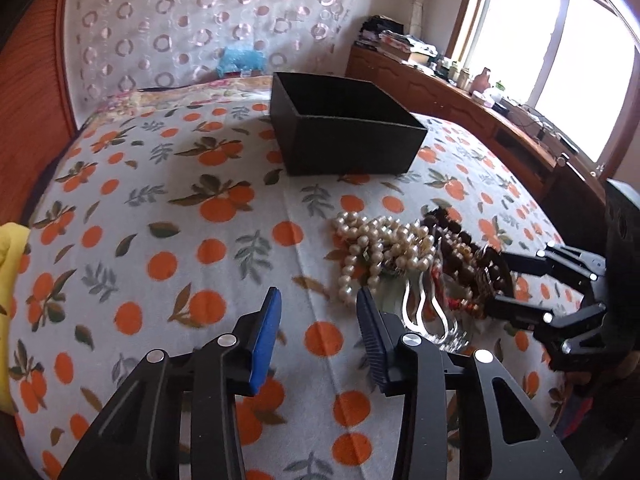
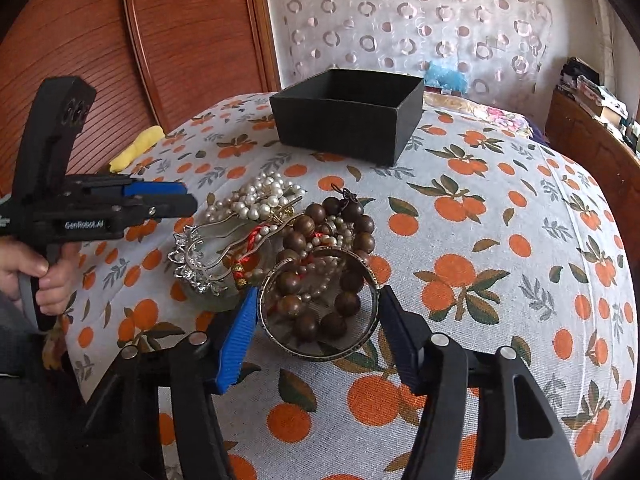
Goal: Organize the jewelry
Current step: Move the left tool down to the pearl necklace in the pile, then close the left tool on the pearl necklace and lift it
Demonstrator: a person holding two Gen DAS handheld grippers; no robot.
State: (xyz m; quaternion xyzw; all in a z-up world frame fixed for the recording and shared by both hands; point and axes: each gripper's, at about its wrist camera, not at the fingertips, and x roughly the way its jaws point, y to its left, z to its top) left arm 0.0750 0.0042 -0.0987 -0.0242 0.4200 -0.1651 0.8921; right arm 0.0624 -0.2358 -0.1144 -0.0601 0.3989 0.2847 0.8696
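Observation:
A heap of jewelry lies on the orange-print blanket: a pearl necklace (image 1: 376,244) (image 2: 256,200), a silver hair comb (image 2: 200,260) (image 1: 424,312), brown wooden beads (image 2: 320,240) (image 1: 472,248) and a metal bangle (image 2: 320,352). An open black box (image 1: 344,136) (image 2: 348,116) stands behind the heap. My left gripper (image 1: 318,312) is open, just left of the comb and pearls; it also shows in the right wrist view (image 2: 176,198). My right gripper (image 2: 318,304) is open with a finger on each side of the bangle; it also shows in the left wrist view (image 1: 504,280).
The blanket (image 1: 180,240) covers a bed. A wooden headboard (image 2: 180,40) and a patterned curtain (image 2: 420,20) are behind. A cluttered wooden cabinet (image 1: 480,108) runs under the window on the right. A yellow cloth (image 2: 136,148) lies at the bed's left edge.

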